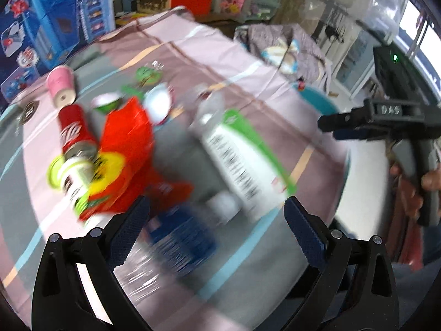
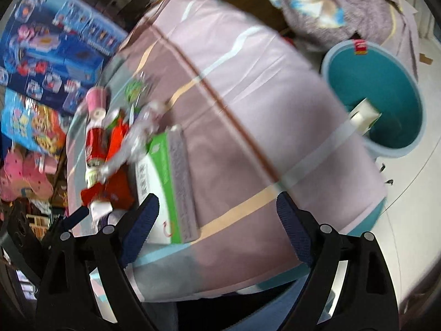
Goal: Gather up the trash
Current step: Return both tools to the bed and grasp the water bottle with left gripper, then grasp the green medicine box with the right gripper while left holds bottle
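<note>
Trash lies in a blurred heap on the pink tablecloth (image 1: 248, 63): a red can (image 1: 74, 129), a pink cup (image 1: 60, 85), a red snack bag (image 1: 129, 143) and a green-and-white carton (image 1: 242, 160). A clear bottle with a blue label (image 1: 182, 237) lies below my left gripper (image 1: 215, 209), which is open and not pressing on it. My right gripper (image 2: 217, 207) is open with nothing between its fingers, over bare cloth beside the carton (image 2: 162, 182). It also shows at the right in the left wrist view (image 1: 328, 129). The teal bin (image 2: 397, 63) holds a white carton (image 2: 363, 115).
Blue toy boxes (image 1: 55, 22) stand along the far left of the table. A patterned cloth heap (image 2: 344, 5) lies behind the bin. The table edge drops off at the right, next to the bin on the pale floor. A hand (image 1: 430, 179) holds the right gripper's handle.
</note>
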The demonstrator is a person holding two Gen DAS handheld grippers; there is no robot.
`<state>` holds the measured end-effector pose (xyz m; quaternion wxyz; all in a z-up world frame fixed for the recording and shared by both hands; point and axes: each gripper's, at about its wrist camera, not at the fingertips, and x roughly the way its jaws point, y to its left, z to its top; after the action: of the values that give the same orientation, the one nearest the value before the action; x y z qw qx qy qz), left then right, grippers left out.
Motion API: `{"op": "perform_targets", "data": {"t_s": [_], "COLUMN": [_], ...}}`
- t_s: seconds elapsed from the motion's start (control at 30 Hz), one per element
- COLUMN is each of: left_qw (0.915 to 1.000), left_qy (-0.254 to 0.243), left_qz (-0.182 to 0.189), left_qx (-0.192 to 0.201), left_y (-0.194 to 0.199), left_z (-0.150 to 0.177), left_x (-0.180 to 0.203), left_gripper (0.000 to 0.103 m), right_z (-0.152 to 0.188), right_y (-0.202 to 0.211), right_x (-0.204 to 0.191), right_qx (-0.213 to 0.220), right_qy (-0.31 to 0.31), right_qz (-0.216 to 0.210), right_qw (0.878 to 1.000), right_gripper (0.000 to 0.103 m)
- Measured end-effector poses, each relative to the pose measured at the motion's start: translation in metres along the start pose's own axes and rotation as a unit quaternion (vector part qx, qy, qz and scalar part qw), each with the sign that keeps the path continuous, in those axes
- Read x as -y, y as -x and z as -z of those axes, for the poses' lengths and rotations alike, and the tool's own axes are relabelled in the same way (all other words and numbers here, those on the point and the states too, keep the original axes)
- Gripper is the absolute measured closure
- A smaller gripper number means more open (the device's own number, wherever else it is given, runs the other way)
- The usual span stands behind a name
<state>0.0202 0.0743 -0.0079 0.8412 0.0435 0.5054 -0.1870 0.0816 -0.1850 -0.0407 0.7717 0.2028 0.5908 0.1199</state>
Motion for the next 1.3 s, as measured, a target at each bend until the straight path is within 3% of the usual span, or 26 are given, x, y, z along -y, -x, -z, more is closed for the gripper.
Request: {"op": "perform_targets", "data": {"t_s": [0.33, 0.43, 0.47, 0.6, 0.63, 0.93, 1.0, 1.3], "left_qw": [0.9983, 0.9989, 0.9991, 0.9981, 0.9973, 0.9974, 0.9973, 0.9976], "left_qy": [-0.043, -0.034, -0.029, -0.022, -0.018, 0.026, 0.032, 0.065], "left_qz": [-0.025, -0.006, 0.005, 0.037, 0.05, 0.029, 0.026, 0.013], "left_qx": [-0.031, -0.032, -0.032, -0.044, -0.05, -0.061, -0.061, 0.017], "left_y": [-0.013, -0.015, -0.014, -0.015, -0.016, -0.04, -0.047, 0.009], "left_z": [0.038, 0.046, 0.049, 0.064, 0.067, 0.058, 0.056, 0.045], "left_x": [-0.029, -0.03, -0.029, -0.021, -0.019, -0.024, -0.022, -0.036], "left_gripper": [0.005, 0.005, 0.007, 0.034, 0.035, 0.03, 0.037, 0.038], "right_z": [0.033, 0.036, 0.037, 0.043, 0.045, 0.05, 0.048, 0.036], "right_y": [-0.019, -0.017, -0.016, -0.015, -0.015, -0.014, -0.014, -0.033], "right_x": [-0.037, -0.043, -0.044, -0.049, -0.051, -0.056, -0.056, -0.064], "right_qx": [-0.03, -0.027, -0.025, -0.022, -0.022, -0.02, -0.018, -0.025], "right_qy": [0.026, 0.024, 0.023, 0.024, 0.026, 0.035, 0.034, 0.048], "right_qz": [0.021, 0.026, 0.027, 0.028, 0.028, 0.039, 0.042, 0.055], "right_qw": [0.999, 0.999, 0.999, 0.999, 0.999, 0.998, 0.998, 0.997], "right_gripper": [0.019, 0.019, 0.019, 0.019, 0.019, 0.019, 0.019, 0.019]}}
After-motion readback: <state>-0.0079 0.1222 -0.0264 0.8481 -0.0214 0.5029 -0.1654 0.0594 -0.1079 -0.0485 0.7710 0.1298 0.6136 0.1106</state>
